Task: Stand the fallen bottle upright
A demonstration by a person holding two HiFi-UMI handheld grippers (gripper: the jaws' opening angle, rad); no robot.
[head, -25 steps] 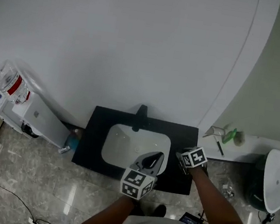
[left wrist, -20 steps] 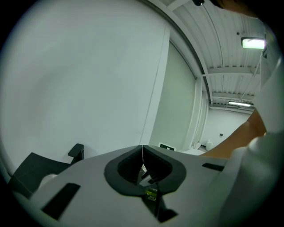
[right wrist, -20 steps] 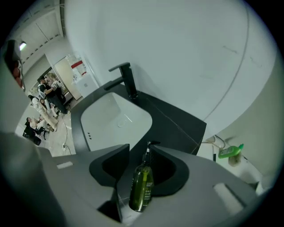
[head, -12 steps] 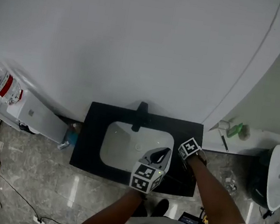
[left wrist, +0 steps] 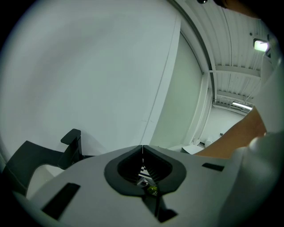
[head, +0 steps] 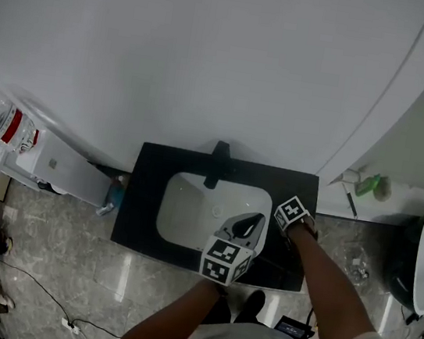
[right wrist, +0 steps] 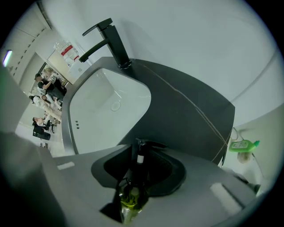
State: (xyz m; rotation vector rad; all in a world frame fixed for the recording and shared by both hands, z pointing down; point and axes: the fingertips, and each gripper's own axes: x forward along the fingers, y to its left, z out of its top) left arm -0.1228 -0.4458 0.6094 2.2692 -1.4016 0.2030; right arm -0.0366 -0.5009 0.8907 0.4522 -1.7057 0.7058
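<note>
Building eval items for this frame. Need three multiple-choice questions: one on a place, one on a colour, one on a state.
1. Where is the bottle?
A) in the basin
B) on the floor
C) between the right gripper's jaws

2. What colour is the faucet?
A) chrome
B) black
C) white

3. How do the left gripper's jaws stand?
A) together, empty
B) wide apart
C) clamped on the faucet

Key:
1 C: the right gripper view shows the bottle between the jaws, which are closing.
2 B: it is black in the head view and the right gripper view.
3 A: the left gripper view shows the tips meeting with nothing held.
</note>
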